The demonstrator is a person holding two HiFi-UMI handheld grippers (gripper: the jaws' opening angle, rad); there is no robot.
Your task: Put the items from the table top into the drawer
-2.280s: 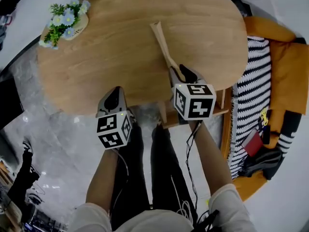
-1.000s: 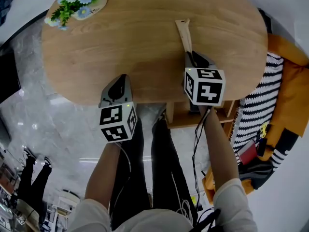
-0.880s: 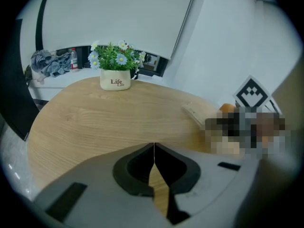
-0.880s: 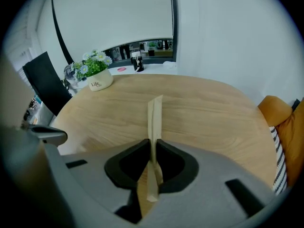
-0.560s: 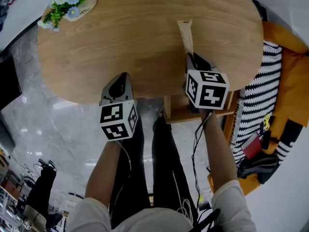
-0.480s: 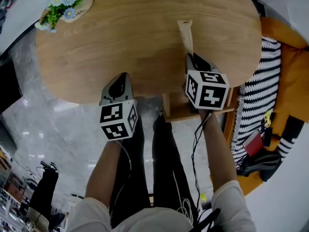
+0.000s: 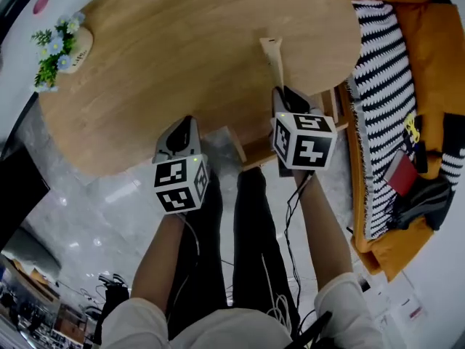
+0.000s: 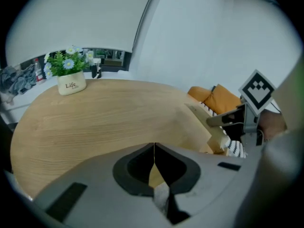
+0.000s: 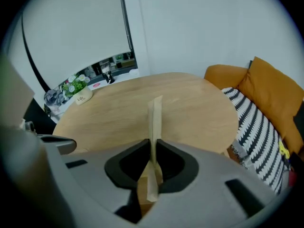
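The right gripper point(image 7: 279, 91) is being held out over the near edge of the wooden table point(image 7: 182, 49), and its jaws are being pressed onto a flat wooden utensil point(image 7: 272, 52). In the right gripper view the pinch is being shown plainly: the thin handle of the utensil point(image 9: 155, 122) is being clamped edge-on between the right gripper's point(image 9: 153, 163) two dark pads, with a short stub sticking out behind them. The long pale blade is being pointed straight ahead of the jaws, above the table point(image 9: 190, 99) (whether it is touching the wood or being carried just over it cannot be told).

The left gripper point(image 7: 184, 121) is being held to the left of the right one, well apart from it, near the table's edge. Its jaws are being kept pressed together with nothing between them, as the left gripper view is showing: the tips of the left gripper point(image 8: 154, 167) are meeting in a thin line over the table point(image 8: 104, 122).

A small pot of flowers point(image 7: 62, 46) is being seen far ahead of the left claw and off to its left, at the table's far rim. Beside the right claw's marker cube, towards the left claw, a wooden frame point(image 7: 251, 147) is showing under the tabletop; whether it is the drawer cannot be told. To the right of the right claw, an orange sofa point(image 7: 429, 42) is being covered by a black-and-white striped blanket point(image 7: 381, 86).
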